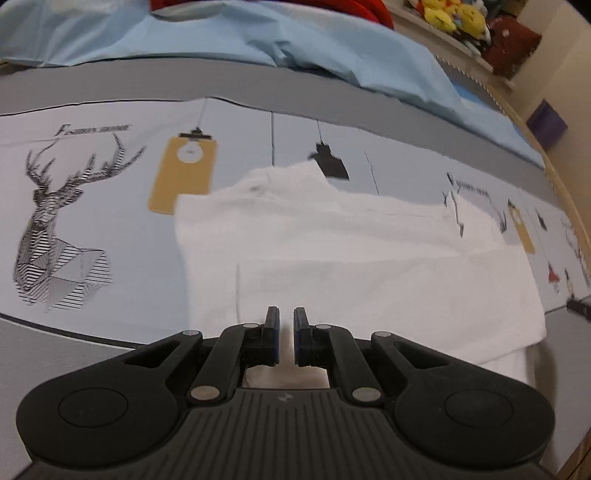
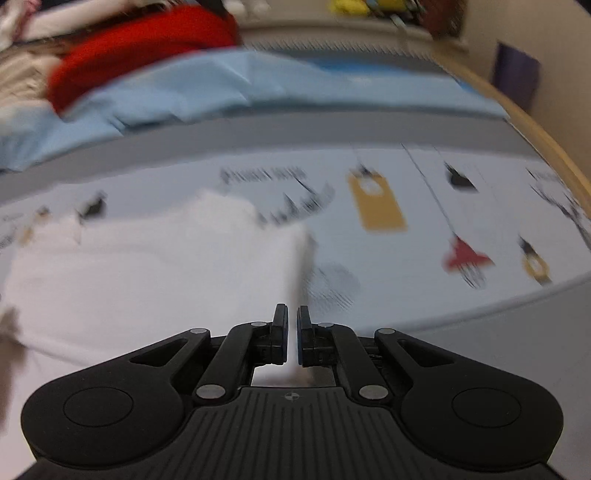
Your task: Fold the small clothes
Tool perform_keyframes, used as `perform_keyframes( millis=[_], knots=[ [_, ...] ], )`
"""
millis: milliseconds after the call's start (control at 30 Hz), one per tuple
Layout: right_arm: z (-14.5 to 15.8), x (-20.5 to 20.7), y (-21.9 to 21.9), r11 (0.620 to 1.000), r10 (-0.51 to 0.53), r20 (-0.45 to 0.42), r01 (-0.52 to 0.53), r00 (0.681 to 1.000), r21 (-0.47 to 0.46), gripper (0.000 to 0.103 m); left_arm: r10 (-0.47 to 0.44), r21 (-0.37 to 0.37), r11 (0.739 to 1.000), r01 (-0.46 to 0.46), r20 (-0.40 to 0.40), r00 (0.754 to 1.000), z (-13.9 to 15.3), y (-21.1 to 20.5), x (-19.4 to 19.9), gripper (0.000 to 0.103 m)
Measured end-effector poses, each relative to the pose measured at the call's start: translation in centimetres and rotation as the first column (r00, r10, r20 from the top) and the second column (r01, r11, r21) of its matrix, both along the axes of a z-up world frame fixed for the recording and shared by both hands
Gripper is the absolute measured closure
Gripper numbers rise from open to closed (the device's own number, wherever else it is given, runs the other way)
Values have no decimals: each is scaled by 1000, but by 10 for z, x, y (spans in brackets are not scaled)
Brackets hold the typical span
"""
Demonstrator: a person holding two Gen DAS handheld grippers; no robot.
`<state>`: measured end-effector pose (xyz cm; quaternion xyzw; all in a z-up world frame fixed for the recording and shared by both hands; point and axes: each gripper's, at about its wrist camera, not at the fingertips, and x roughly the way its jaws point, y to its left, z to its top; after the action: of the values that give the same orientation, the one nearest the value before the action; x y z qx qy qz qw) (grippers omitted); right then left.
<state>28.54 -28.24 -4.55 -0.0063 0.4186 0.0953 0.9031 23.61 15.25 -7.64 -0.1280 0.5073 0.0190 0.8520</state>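
A white garment [image 1: 351, 251] lies flat, partly folded, on a printed bed sheet [image 1: 92, 206]. My left gripper [image 1: 287, 321] hovers over the garment's near edge, its jaws nearly shut with a narrow gap and nothing between them. In the blurred right wrist view the same garment [image 2: 155, 266] lies to the left. My right gripper [image 2: 291, 321] is over its right edge, jaws nearly shut with a thin gap and nothing visibly held.
A light blue cloth [image 1: 258, 40] lies bunched across the back. A red garment [image 2: 140, 48] sits behind it. Plush toys [image 1: 450, 14] stand on a shelf at the far right. A wooden bed edge [image 2: 546, 147] curves along the right.
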Motion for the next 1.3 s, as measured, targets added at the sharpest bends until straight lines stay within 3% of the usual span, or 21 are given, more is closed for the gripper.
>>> perform_keyframes(
  millis=[67, 133, 200, 367, 400, 467, 533, 633, 767, 933, 1100, 1300],
  knots=[
    [-16, 9, 10, 1000, 15, -8, -16, 1000, -15, 99, -5, 32, 999, 7, -55, 998, -17, -6, 3, 96],
    [-44, 18, 18, 996, 19, -86, -26, 996, -83, 97, -5, 77, 997, 16, -147, 989, -41, -10, 4, 96],
    [-70, 21, 18, 987, 5, -173, -32, 985, -155, 96, -17, 91, 995, 29, -133, 991, -41, -14, 2, 96],
    [-48, 21, 5, 998, -46, -73, 43, 996, -40, 90, -23, 81, 996, 25, -25, 999, -21, -12, 1, 90],
    [-55, 21, 5, 995, -61, -105, 53, 993, -79, 88, -10, 97, 995, 15, -47, 999, -27, -10, 1, 85],
    [-73, 21, 8, 990, -71, -153, 51, 986, -129, 78, 2, 117, 993, 15, -140, 990, -47, -7, 0, 84],
    [-65, 19, 9, 986, -87, -135, 66, 987, -154, 73, -7, 126, 992, 23, -121, 993, -39, -10, -1, 82],
    [-35, 6, 5, 989, -129, -80, 122, 988, -79, 72, -28, 108, 994, 30, -23, 999, -12, -15, -7, 69],
    [4, -18, 5, 991, -131, 8, 131, 991, -37, 68, -76, 168, 984, 59, 100, 992, 18, -28, -21, 63],
    [52, -56, -1, 987, -143, 75, 136, 987, 91, 64, -190, 277, 954, 110, 278, 942, 62, -52, -61, 56],
    [93, -118, -1, 986, -90, 156, 67, 984, 151, 63, -185, 293, 954, 68, 391, 902, 104, -64, -109, 55],
    [103, -190, -14, 984, -84, 205, 49, 975, 172, 55, -192, 315, 948, 37, 478, 857, 139, -77, -192, 52]
  ],
)
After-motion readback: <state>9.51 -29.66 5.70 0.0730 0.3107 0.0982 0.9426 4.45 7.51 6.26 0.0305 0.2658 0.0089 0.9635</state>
